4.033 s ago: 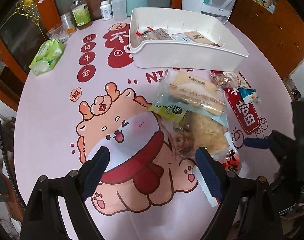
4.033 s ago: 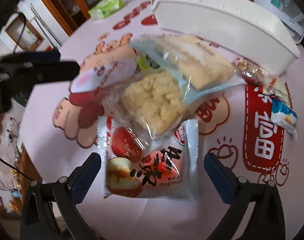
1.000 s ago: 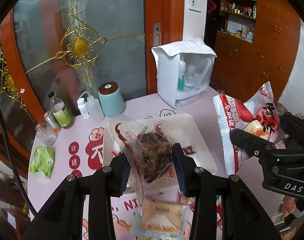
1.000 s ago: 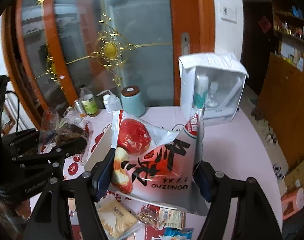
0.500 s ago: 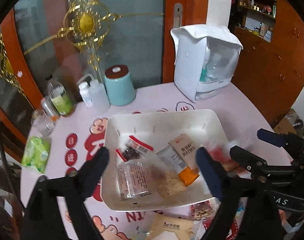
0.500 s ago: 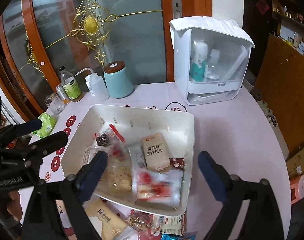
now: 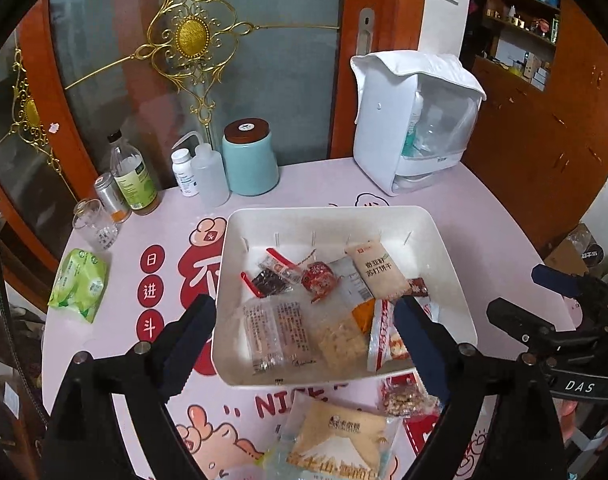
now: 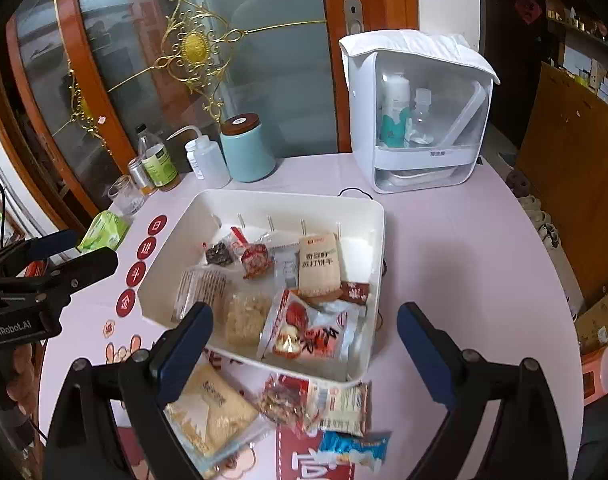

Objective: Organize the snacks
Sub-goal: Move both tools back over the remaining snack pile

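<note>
The white tray (image 7: pixel 328 211) (image 8: pixel 288 196) on the pink table holds several snack packs. A red-and-white apple pack (image 8: pixel 308 332) (image 7: pixel 384 336) lies at its near right, a clear printed pack (image 7: pixel 272 332) (image 8: pixel 200 292) at its near left, and a beige cracker pack (image 7: pixel 374 270) in the middle. My left gripper (image 7: pixel 304 308) hovers open above the tray's near edge, nothing between its fingers. My right gripper (image 8: pixel 304 314) is likewise open and empty over the tray's near side. In front of the tray lie a bread pack (image 7: pixel 340 436) (image 8: pixel 212 408), a nut pack (image 8: pixel 284 400) and a blue pack (image 8: pixel 352 446).
Behind the tray stand a teal canister (image 7: pixel 250 156), bottles (image 7: pixel 134 176), a glass (image 7: pixel 94 224) and a white storage box (image 7: pixel 416 120). A green tissue pack (image 7: pixel 78 284) lies at the left edge. A glass door closes off the back.
A second ago each gripper held a pack above the tray. Both jaws have opened, the packs now lie in the tray, and both hands have sunk lower.
</note>
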Motion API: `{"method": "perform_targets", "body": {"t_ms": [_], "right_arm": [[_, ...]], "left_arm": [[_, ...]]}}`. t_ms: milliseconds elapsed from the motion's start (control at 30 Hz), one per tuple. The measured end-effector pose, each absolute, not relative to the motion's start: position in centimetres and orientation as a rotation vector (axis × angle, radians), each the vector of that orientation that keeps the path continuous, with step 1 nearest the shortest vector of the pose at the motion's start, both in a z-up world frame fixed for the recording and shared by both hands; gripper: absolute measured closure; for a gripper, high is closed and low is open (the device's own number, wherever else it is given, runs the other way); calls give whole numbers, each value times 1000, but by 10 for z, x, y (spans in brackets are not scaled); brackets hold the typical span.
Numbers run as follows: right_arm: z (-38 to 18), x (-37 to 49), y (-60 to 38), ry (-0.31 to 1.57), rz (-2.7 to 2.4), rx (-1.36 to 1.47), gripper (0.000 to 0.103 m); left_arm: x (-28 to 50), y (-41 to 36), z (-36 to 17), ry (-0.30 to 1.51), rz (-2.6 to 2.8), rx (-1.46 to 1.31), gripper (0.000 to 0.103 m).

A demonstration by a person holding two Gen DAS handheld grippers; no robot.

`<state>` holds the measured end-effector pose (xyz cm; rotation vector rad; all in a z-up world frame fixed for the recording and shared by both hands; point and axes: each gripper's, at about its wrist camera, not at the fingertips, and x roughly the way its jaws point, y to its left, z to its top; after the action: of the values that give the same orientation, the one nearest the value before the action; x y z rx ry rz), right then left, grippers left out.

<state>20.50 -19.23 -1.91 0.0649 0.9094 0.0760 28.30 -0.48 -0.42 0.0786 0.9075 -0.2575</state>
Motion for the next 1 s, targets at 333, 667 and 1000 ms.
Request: {"method": "perform_targets", "body": {"t_ms": [333, 667, 1000], "right_arm": [[-25, 148, -206, 930, 116, 28, 9], [-54, 97, -217, 963, 173, -153, 9], [-109, 83, -228, 1055, 280, -256, 10]], "left_arm": [[219, -10, 7, 903, -258, 100, 13], [146, -24, -10, 919, -225, 139, 13], [88, -16, -72, 1035, -203, 145, 13]]}}
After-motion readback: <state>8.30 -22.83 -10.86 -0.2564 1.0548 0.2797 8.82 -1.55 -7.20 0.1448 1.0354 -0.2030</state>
